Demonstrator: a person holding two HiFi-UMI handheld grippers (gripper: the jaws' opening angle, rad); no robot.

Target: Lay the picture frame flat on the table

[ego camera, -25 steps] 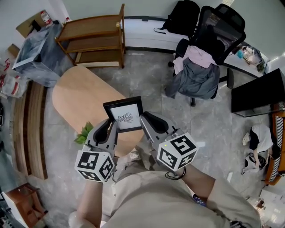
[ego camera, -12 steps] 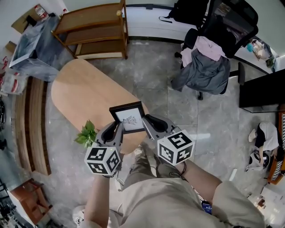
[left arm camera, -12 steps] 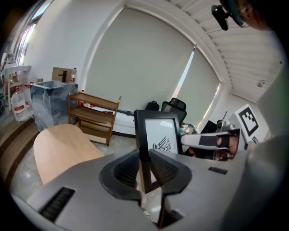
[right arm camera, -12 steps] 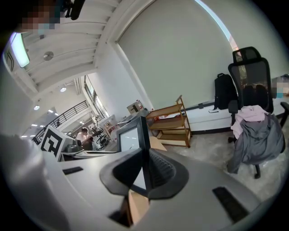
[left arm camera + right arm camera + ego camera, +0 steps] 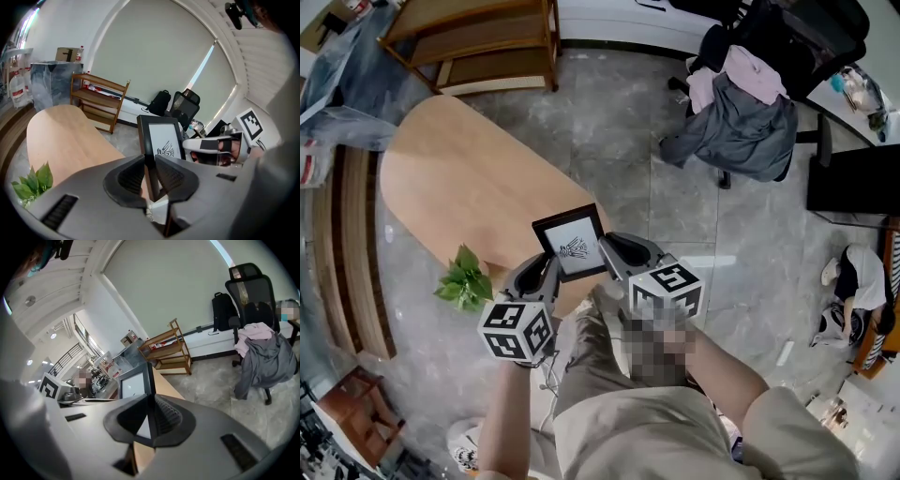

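A black picture frame [image 5: 572, 242] with a small drawing on white is held up over the near end of the oval wooden table [image 5: 459, 187]. My left gripper [image 5: 547, 270] is shut on its left edge and my right gripper [image 5: 607, 251] on its right edge. In the left gripper view the frame [image 5: 161, 139] stands upright between the jaws of the left gripper [image 5: 150, 174], and the right gripper [image 5: 220, 145] shows behind it. In the right gripper view the frame [image 5: 136, 383] is seen edge-on, clamped in the right gripper [image 5: 151, 420].
A small green plant [image 5: 464, 281] sits at the table's near left edge. A wooden shelf [image 5: 478, 42] stands beyond the table. An office chair draped with clothes [image 5: 741, 122] is at the far right, and a wooden bench [image 5: 352, 253] runs along the left.
Both grippers have kept hold of the frame. The head view has drifted, so the table and plant now sit further left; the frame stays over the table's near end.
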